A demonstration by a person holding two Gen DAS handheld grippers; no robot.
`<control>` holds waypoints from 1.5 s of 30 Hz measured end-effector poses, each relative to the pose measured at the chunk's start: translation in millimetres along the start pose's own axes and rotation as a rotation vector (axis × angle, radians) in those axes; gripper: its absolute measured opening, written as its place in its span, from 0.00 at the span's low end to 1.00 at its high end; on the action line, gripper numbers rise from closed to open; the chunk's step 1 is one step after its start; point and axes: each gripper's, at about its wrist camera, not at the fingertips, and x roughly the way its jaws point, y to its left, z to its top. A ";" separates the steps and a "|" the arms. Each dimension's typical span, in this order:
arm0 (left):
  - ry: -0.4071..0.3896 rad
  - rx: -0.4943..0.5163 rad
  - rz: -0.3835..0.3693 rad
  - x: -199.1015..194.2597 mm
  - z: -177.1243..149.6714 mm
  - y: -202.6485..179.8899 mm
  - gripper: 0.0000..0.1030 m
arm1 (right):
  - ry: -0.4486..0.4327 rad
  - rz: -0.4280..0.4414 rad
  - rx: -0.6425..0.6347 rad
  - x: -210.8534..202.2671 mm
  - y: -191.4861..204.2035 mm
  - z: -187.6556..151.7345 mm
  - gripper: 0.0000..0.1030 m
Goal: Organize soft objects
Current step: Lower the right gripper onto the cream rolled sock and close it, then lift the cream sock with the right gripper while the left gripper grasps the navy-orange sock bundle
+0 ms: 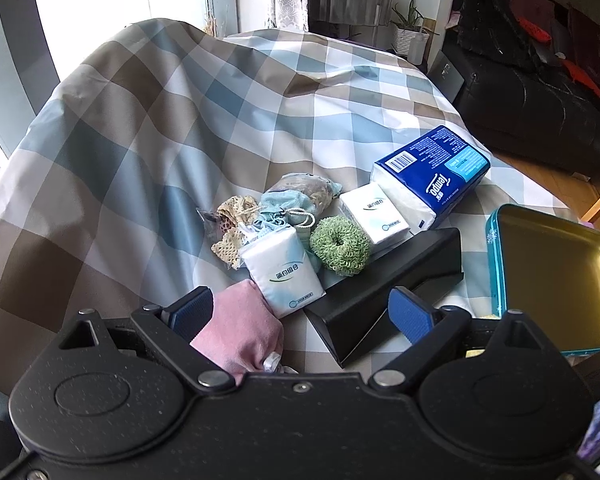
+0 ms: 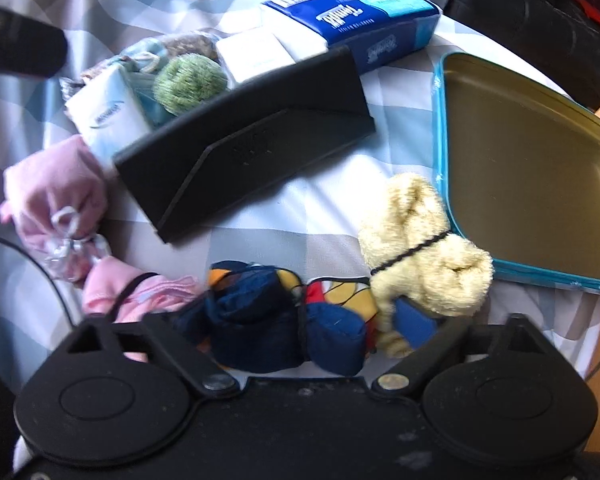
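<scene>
Soft bundles lie on the checked cloth (image 1: 148, 128) beside the open tin (image 2: 540, 168), likely their destination. Right gripper (image 2: 300, 332) straddles the navy roll (image 2: 256, 320), fingers apart, not yet pressing; left gripper (image 1: 300, 312) is spread above the pink pouch (image 1: 240, 332).

From my right wrist view, the stand (image 2: 236, 136) lies mid-cloth, with the tissue packs (image 2: 252, 58) and scrubber (image 2: 188, 82) behind it. The tin (image 2: 540, 160) sits to its right, the plush roll (image 2: 424, 248) touching the tin's near corner, and the bundled cloth (image 2: 284, 320) left of that.
</scene>
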 end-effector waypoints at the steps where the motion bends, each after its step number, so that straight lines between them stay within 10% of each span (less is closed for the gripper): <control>1: 0.000 0.000 0.002 -0.2 -0.7 -0.3 0.89 | -0.008 0.014 0.001 -4.2 -0.9 0.8 0.70; 7: -0.001 -0.001 0.000 -0.5 -2.2 -1.1 0.89 | -0.055 0.058 0.033 -28.6 -12.8 2.2 0.50; 8: 0.000 -0.001 0.002 -0.2 -2.6 -1.4 0.89 | -0.060 0.068 0.043 -32.1 -16.0 2.0 0.43; 9: 0.002 0.000 0.004 0.4 -3.5 -1.7 0.89 | -0.062 0.095 0.053 -35.6 -19.2 2.2 0.07; 12: 0.004 0.005 0.009 1.7 -5.6 -2.9 0.89 | -0.072 0.163 0.102 -49.2 -27.2 5.0 0.04; 20: 0.014 0.023 0.002 5.1 -7.9 -7.2 0.89 | -0.115 0.100 0.209 -61.1 -63.7 14.4 0.12; 26: 0.031 0.055 -0.008 9.9 -14.0 -17.9 0.89 | -0.024 0.048 0.414 -34.8 -104.1 15.7 0.44; 32: 0.045 0.103 -0.027 11.9 -21.8 -32.3 0.89 | -0.022 0.015 0.310 -12.1 -83.3 23.0 0.89; 35: 0.050 0.122 -0.033 13.0 -25.2 -36.9 0.89 | -0.003 0.005 0.240 -3.0 -69.2 21.5 0.88; 38: 0.055 0.132 -0.039 14.1 -27.0 -39.6 0.89 | 0.022 -0.034 0.203 4.3 -66.2 18.0 0.47; 45: 0.055 0.183 -0.055 14.3 -33.4 -50.3 0.89 | -0.003 0.011 0.254 -17.5 -80.7 19.6 0.36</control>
